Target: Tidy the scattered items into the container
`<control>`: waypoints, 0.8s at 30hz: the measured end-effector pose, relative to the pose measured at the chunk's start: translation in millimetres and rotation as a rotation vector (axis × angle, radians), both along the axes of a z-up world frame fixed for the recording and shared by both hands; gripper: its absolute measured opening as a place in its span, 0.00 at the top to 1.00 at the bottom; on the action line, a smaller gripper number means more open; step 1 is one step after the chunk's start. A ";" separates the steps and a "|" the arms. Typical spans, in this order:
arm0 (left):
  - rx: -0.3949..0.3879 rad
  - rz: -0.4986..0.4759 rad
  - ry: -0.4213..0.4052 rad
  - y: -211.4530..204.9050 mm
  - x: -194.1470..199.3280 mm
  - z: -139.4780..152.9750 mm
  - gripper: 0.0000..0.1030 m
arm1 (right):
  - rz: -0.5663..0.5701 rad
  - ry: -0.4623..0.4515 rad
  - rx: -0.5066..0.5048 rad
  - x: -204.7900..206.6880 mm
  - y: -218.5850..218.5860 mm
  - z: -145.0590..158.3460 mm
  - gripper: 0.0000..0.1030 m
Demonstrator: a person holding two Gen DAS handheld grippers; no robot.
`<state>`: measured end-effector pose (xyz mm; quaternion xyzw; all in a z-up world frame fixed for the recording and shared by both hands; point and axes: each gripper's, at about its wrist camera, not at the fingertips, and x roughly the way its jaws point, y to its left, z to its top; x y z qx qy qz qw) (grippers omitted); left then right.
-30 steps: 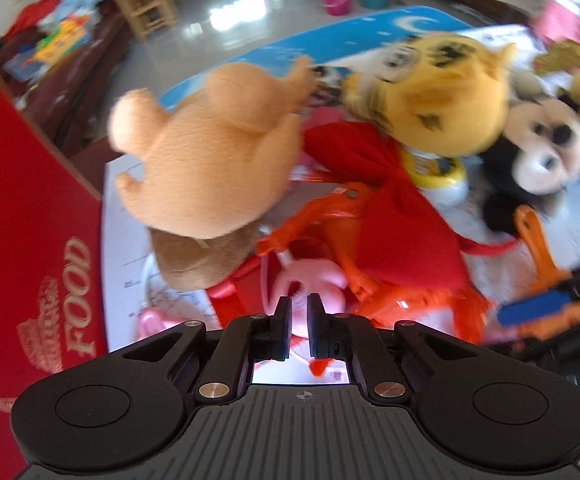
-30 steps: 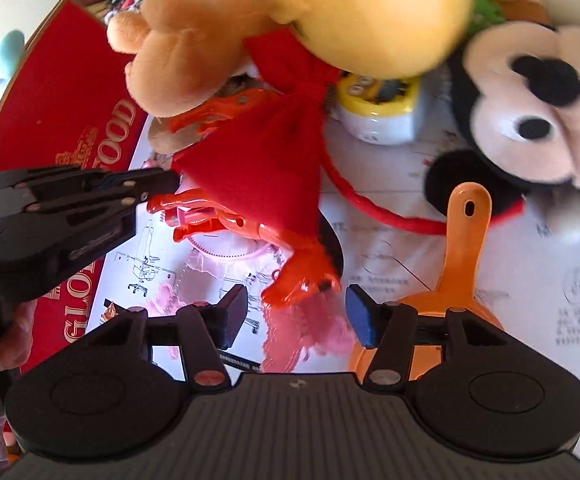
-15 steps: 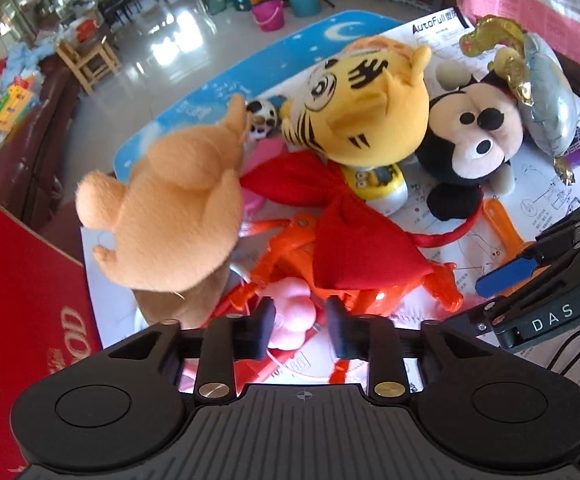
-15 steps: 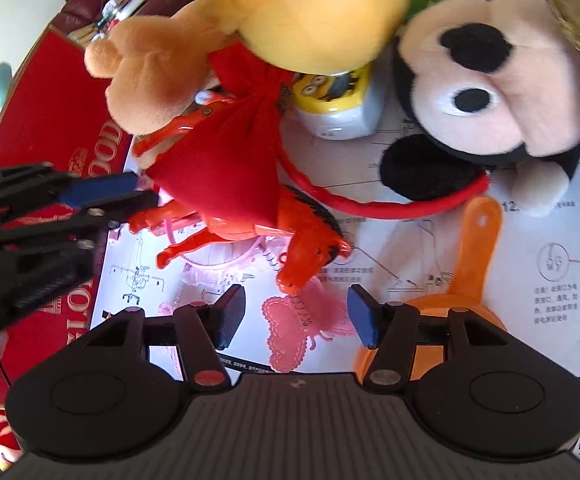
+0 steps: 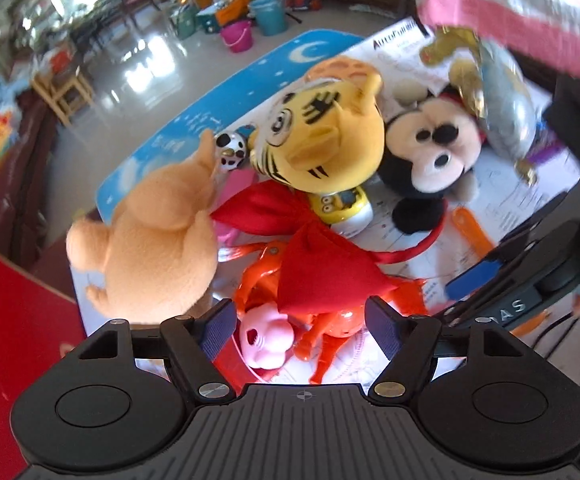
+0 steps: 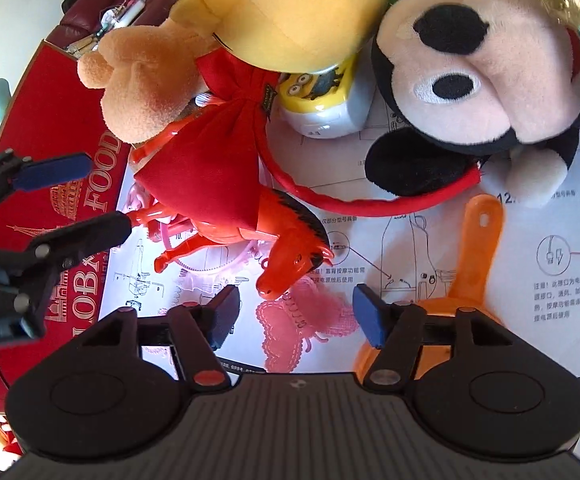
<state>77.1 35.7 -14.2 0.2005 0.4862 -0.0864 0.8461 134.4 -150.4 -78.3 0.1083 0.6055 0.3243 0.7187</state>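
My left gripper (image 5: 301, 328) hovers over a pink toy (image 5: 266, 338) and an orange plastic horse (image 5: 329, 328). Its jaws are opening wide and the pads touch nothing. A red cloth pouch (image 5: 321, 268) lies across the horse, with a tan plush (image 5: 158, 240) to its left. My right gripper (image 6: 297, 314) hangs above the horse's head (image 6: 290, 268) and a pink lace cutout (image 6: 301, 328), jaws opening, nothing gripped. A yellow tiger plush (image 6: 290, 12) and a mouse plush (image 6: 477, 68) lie beyond. The left gripper (image 6: 78, 200) shows at the left edge.
A red cardboard box panel (image 6: 62, 128) marked FOOD stands at the left. The toys lie on a white instruction sheet (image 6: 549, 260). An orange scoop (image 6: 473, 248) lies under the right finger, and a yellow minion toy (image 6: 321, 92) sits under the tiger. Buckets (image 5: 266, 12) stand on the far floor.
The left jaws went from nearly shut to wide open, and that gripper rose and rolled a little. The right jaws widened slightly. The toys kept their places.
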 end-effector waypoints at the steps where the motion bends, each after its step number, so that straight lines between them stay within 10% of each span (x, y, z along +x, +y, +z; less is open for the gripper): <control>1: 0.034 -0.003 0.015 -3.9 2.9 -7.5 0.24 | 0.001 -0.001 -0.001 -0.2 0.5 0.3 0.33; 3: 0.064 0.003 0.063 -5.1 7.8 -21.0 0.31 | -0.002 0.004 0.001 -0.5 -1.4 0.2 0.33; 5: 0.092 0.002 0.110 -4.1 10.0 -33.9 0.76 | -0.009 0.013 0.005 -0.9 -4.4 -0.2 0.33; 7: 0.114 0.019 0.151 -2.4 11.7 -43.8 0.90 | -0.015 0.018 0.006 -0.6 -6.5 0.0 0.33; 24: 0.012 -0.065 0.104 -45.1 -28.6 -40.5 0.93 | -0.094 0.031 -0.001 -3.9 -29.2 8.5 0.29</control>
